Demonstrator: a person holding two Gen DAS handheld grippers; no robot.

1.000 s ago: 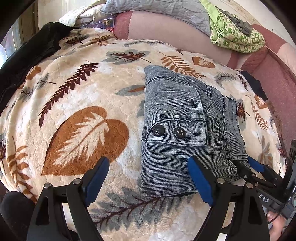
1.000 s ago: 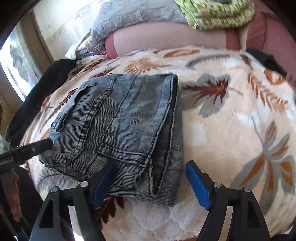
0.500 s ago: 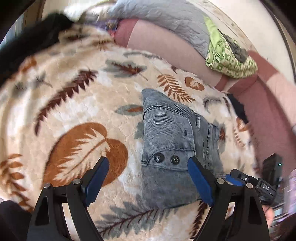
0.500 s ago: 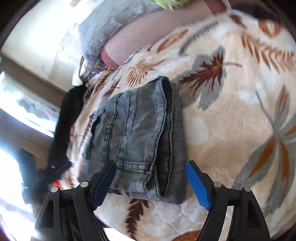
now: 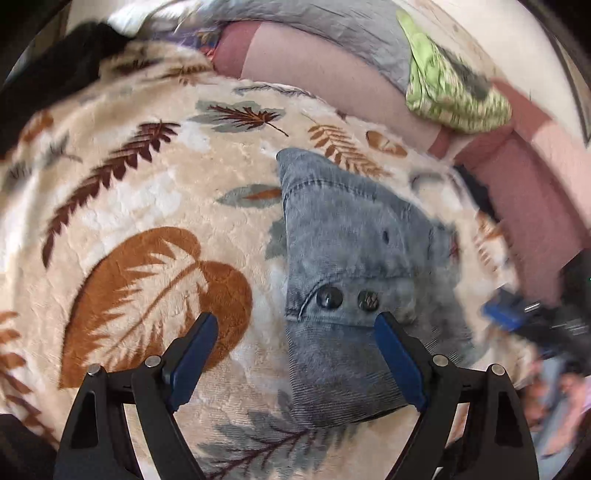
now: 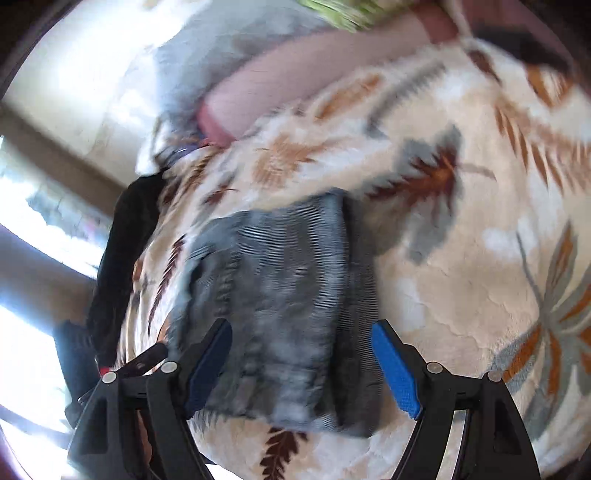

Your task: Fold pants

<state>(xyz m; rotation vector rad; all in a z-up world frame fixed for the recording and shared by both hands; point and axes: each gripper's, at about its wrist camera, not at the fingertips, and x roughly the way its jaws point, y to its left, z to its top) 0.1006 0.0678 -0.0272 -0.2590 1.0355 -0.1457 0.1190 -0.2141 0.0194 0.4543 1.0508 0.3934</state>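
- Lying folded into one compact rectangle on the cream plush blanket with brown and grey leaf print, the single pair of faded blue-grey denim pants shows a pocket flap with two dark round buttons side by side.
- The left gripper, with two blue-padded black fingers, hangs above the near edge of the pants with jaws spread wide and nothing between the pads; one pad sits over the denim, the other over bare blanket to the left of the pants.
- The right gripper, likewise two-fingered, hovers above the opposite side of the pants, jaws wide apart, clasping nothing; this view is blurred.
- Beyond the pants, one pink bolster-like cushion runs along the blanket's far edge.
- On it rest one grey quilted cloth and one folded green patterned cloth.
- One black garment lies far left of the pants.
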